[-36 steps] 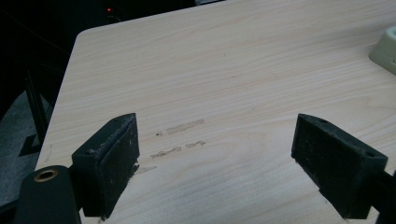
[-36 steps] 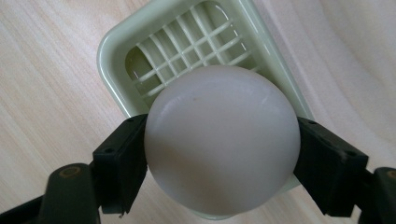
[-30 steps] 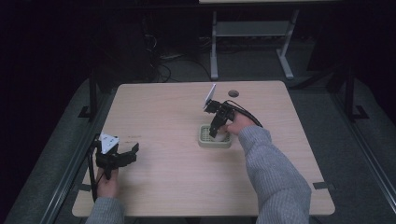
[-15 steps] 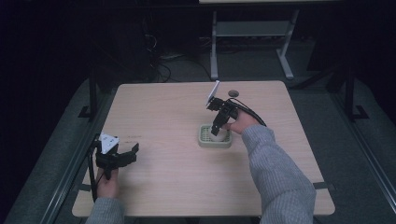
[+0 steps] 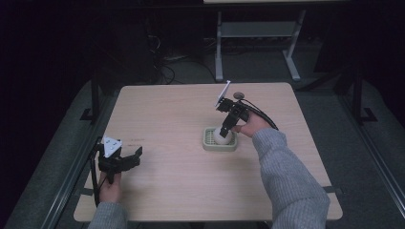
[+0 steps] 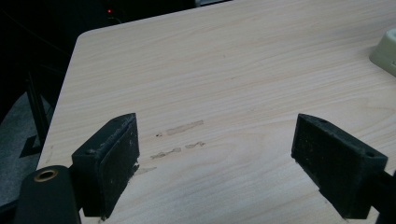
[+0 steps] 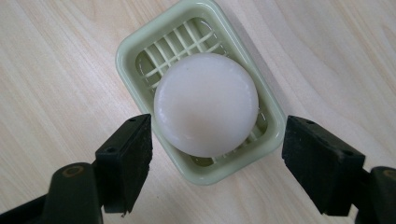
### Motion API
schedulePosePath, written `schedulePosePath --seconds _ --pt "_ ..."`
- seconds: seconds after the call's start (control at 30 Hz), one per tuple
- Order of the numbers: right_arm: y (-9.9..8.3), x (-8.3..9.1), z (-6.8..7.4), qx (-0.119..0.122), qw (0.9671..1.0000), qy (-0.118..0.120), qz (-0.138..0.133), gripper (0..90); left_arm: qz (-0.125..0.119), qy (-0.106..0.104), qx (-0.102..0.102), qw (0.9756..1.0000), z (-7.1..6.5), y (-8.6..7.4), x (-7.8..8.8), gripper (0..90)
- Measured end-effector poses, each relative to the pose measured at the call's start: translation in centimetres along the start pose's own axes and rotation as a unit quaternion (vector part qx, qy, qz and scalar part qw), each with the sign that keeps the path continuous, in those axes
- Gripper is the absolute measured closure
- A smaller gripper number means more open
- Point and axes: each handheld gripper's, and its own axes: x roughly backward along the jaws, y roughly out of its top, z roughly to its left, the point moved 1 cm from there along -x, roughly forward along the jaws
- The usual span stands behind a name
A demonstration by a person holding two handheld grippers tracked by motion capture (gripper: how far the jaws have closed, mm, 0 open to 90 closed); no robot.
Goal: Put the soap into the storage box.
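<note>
text: none legible | labels: none | numbers: none

Grey knit sleeves; each black tool (image 5: pixel 223 132) has blocky pads (brass-ringed screw holes) and a trailing cable.

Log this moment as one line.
right gripper: open over soap | soap: in dish | left gripper: open, idle

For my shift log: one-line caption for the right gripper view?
Open right gripper poised above a round white soap bar resting in a pale green slatted soap dish on the wooden table.
</note>
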Motion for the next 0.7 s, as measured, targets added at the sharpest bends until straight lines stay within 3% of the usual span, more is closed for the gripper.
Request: schedulePosePath --seconds 0.4,0.7 --pt "-1.0 0.5 -0.3 0.001 1.0 0.001 -0.007 23.9 -0.001 0.0 0.0 1.0 0.1 0.0 0.0 14.8" --pt "-2.2 1.1 -0.7 -0.013 0.9998 0.003 -0.015 24.0 -0.002 0.001 0.001 1.0 0.1 0.0 0.1 14.8"
